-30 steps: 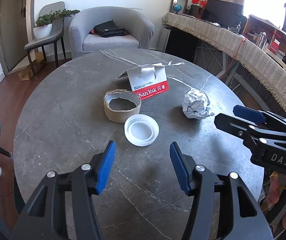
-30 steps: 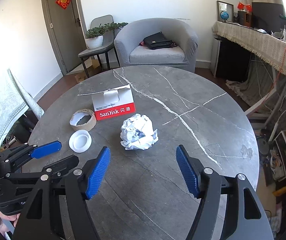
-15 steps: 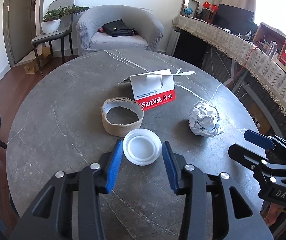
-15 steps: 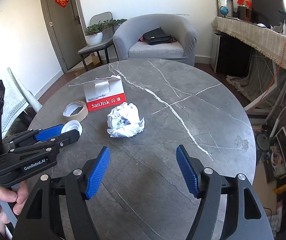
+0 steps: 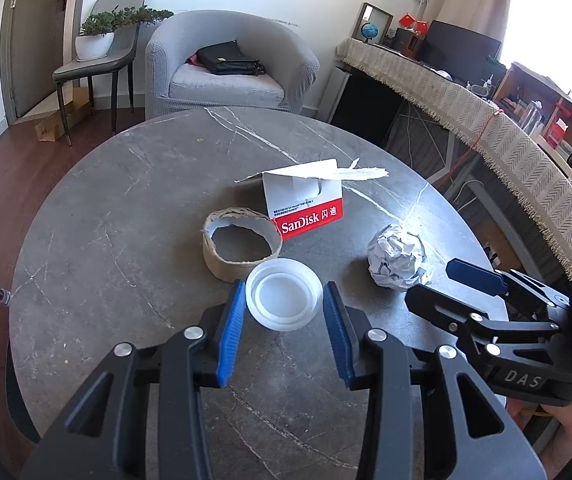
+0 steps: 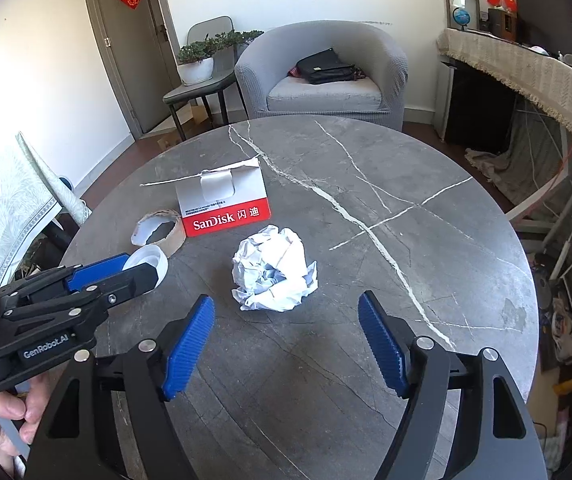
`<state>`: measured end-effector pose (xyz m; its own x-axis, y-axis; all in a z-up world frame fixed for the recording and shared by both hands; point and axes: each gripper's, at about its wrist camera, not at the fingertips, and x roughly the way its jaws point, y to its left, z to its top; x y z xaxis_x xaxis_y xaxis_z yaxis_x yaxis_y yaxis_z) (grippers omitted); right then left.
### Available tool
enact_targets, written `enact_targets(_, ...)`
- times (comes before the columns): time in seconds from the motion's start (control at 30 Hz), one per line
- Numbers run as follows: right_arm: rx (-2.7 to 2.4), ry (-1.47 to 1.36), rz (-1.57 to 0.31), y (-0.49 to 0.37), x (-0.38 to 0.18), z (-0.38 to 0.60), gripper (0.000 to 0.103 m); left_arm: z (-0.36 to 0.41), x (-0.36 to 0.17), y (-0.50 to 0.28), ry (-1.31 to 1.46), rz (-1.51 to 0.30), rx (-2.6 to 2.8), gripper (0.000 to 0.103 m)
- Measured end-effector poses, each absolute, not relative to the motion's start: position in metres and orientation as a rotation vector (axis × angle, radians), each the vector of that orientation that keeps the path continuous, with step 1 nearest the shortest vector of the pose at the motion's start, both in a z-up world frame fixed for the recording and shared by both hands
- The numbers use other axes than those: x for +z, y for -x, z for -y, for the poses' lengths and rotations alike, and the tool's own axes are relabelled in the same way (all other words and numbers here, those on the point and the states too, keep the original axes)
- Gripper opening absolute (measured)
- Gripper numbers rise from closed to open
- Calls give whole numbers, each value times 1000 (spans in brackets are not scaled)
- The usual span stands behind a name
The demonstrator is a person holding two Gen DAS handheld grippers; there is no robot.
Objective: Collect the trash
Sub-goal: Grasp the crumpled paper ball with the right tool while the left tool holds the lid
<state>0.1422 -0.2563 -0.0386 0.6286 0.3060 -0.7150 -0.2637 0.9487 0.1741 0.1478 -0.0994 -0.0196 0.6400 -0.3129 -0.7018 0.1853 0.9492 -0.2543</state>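
Note:
A white plastic lid [image 5: 284, 300] lies on the round grey table [image 5: 126, 208]. My left gripper [image 5: 283, 308] is open, its blue pads on either side of the lid with small gaps. Behind the lid sit a cardboard tape core [image 5: 241, 242] and a torn SanDisk box [image 5: 306, 204]. A crumpled paper ball [image 5: 398, 257] lies to the right. In the right wrist view my right gripper [image 6: 286, 326] is open and empty, just in front of the paper ball [image 6: 274, 274]. The left gripper [image 6: 126, 276] reaches in from the left over the lid [image 6: 152, 262].
A grey armchair [image 5: 230, 68] with a black bag stands behind the table. A chair holding a potted plant [image 5: 98, 40] is to its left. A cloth-covered sideboard [image 5: 466, 104] runs along the right. Both grippers hover close together near the table's front.
My left gripper has moved forward and narrowed, so its pads now flank the white lid. My right gripper has advanced toward the paper ball and stayed wide open.

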Motion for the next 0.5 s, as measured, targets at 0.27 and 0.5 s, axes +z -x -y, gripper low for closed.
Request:
enact_targets(0.27, 306, -20, -839, -155, -40, 237, 75, 74, -8, -139, 161, -784, -285, 42)
enact_targets(0.5, 277, -12, -851, -163, -43, 227, 74, 42, -4, -138, 172, -768, -248, 42)
